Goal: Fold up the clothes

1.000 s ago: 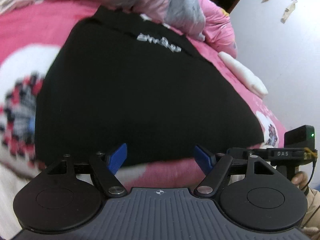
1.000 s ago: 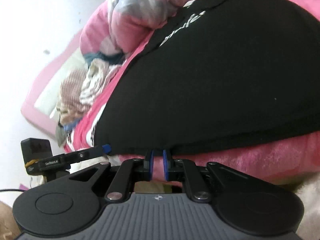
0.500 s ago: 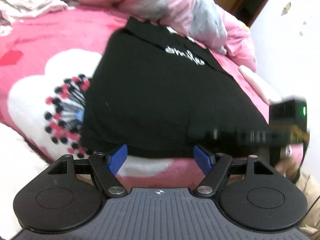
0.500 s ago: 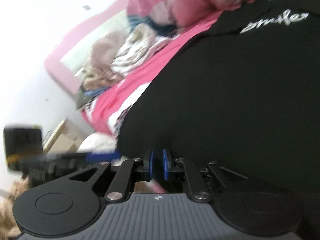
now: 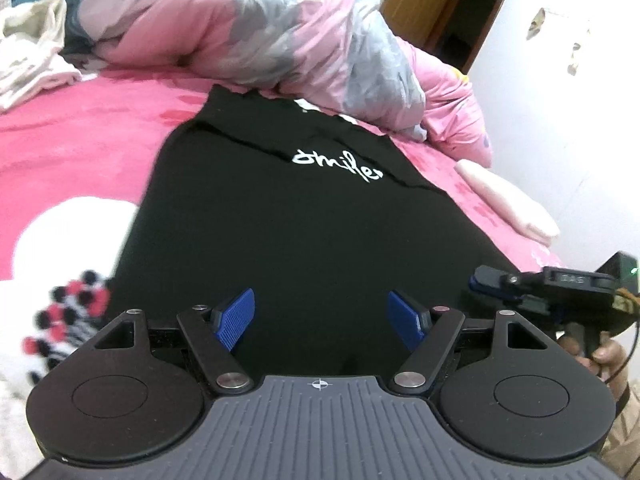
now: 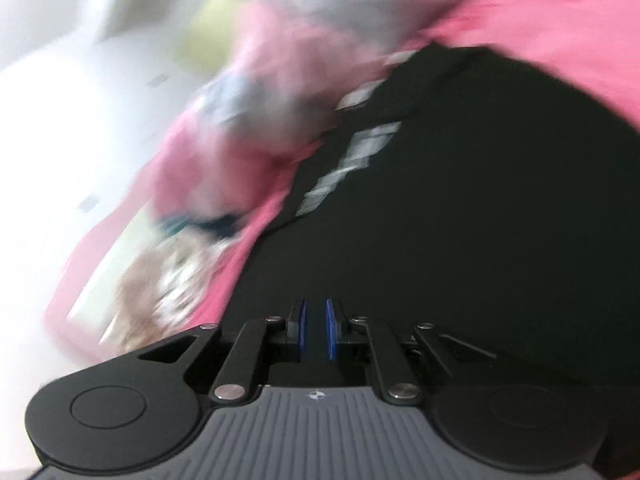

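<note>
Both tools pulled back; left tool (image 5: 322, 320) open over black shirt (image 5: 304, 248).

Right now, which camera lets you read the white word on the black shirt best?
The left wrist view. There the white word is sharp on the black shirt, which lies flat on the pink bed. In the right wrist view it is only a blurred white streak.

1. Black garment (image 5: 304, 240) — spread flat on the pink bedspread (image 5: 80, 148); white script lettering near its far end
2. Far edge tucked against the bunched pink-and-grey quilt (image 5: 248, 36); a crease crosses beside the lettering
</note>
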